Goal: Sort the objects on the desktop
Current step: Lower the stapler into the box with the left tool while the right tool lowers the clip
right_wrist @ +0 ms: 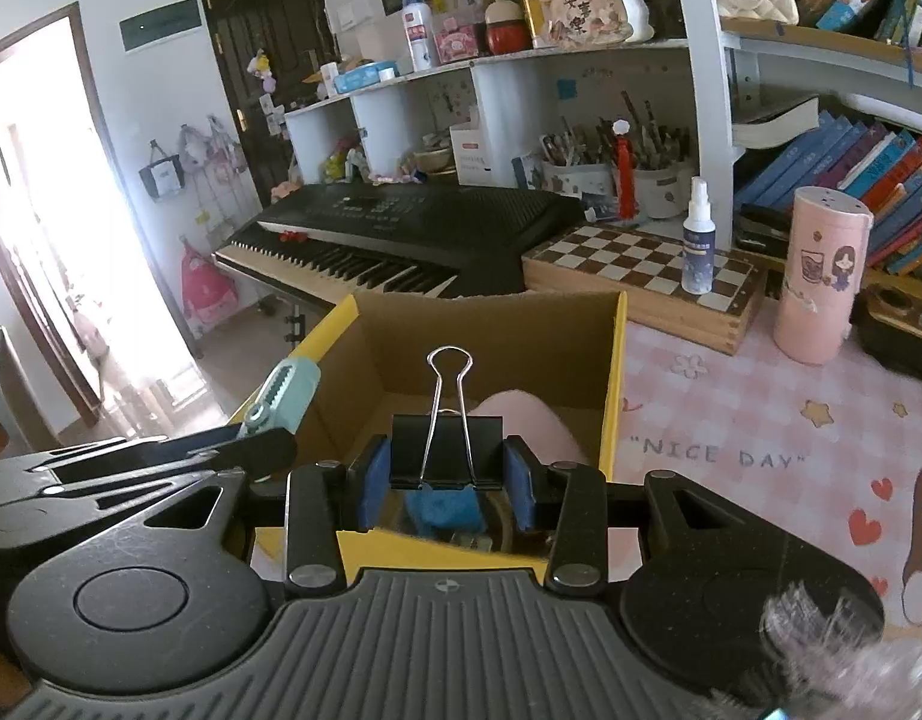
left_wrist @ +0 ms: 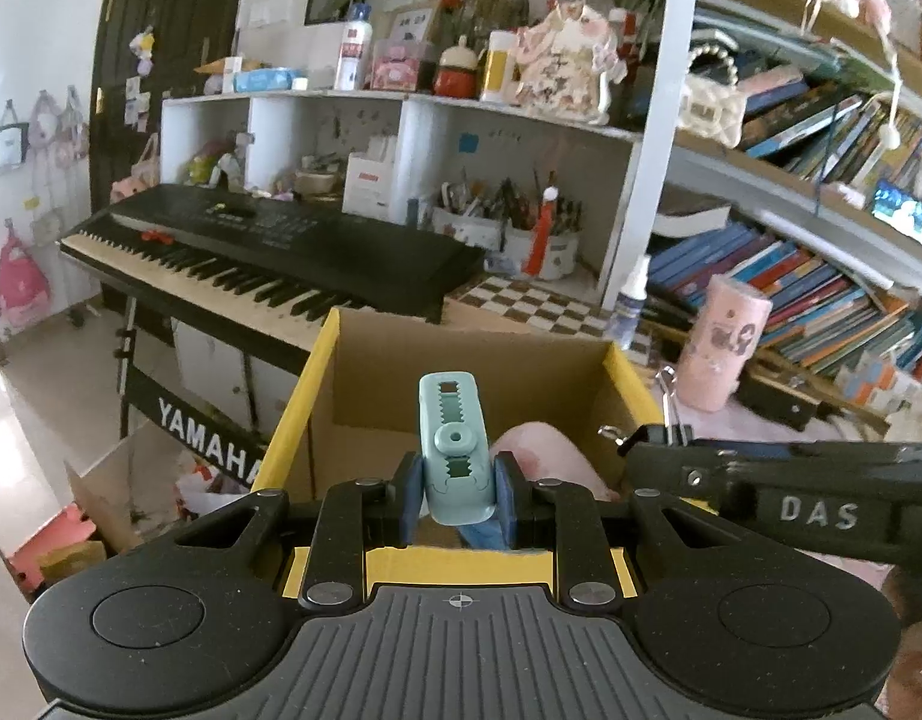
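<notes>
My left gripper [left_wrist: 459, 495] is shut on a pale teal plastic clip [left_wrist: 453, 444] that stands upright between the blue pads, above the near rim of an open cardboard box with yellow flaps [left_wrist: 317, 384]. My right gripper [right_wrist: 443, 483] is shut on a black binder clip [right_wrist: 446, 447] with its wire handles pointing up, also over the box [right_wrist: 610, 396]. A pink rounded object [left_wrist: 544, 450] lies inside the box [right_wrist: 532, 420]. The two grippers hang side by side; the right one's arm [left_wrist: 808, 486] crosses the left view, and the teal clip [right_wrist: 287, 387] shows at the left of the right view.
A black keyboard [left_wrist: 269, 246] stands behind the box. A chessboard box [right_wrist: 640, 276] with a spray bottle [right_wrist: 697, 240], a pink cylinder [right_wrist: 820, 276] and a dark box [right_wrist: 898, 330] sit on the pink desk mat [right_wrist: 760, 420]. Shelves of books and pen cups fill the back right.
</notes>
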A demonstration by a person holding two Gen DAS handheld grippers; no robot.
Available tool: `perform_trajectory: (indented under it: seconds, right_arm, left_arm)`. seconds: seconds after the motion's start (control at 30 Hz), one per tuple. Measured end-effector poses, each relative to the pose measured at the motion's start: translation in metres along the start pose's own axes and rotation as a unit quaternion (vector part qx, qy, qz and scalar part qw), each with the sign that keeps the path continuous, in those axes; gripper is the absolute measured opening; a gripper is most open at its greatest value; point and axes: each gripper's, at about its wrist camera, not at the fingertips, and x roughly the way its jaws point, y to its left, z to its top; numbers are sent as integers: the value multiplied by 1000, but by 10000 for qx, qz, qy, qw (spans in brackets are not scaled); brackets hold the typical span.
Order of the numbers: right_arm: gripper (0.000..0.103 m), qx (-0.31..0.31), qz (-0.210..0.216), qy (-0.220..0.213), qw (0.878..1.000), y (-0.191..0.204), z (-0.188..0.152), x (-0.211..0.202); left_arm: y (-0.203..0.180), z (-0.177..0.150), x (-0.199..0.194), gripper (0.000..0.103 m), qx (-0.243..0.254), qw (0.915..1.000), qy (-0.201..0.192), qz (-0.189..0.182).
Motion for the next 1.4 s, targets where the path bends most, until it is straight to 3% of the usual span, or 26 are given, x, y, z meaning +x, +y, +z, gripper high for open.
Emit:
perform_trajectory:
  seconds: [0.77,1.23,1.4]
  right_arm:
    - [38,-234,237,540,9980,-23,14,59]
    - [38,-504,328,838,9947,-23,18,85]
    - [38,-600,352,953,9930,-22,18,92]
  left_arm:
    - [-9,-4,81,23,490,9924,1104,230]
    - [-8,-6,97,23,483,9904,1245,360]
    - [-8,-7,97,30,458,9911,1192,380]
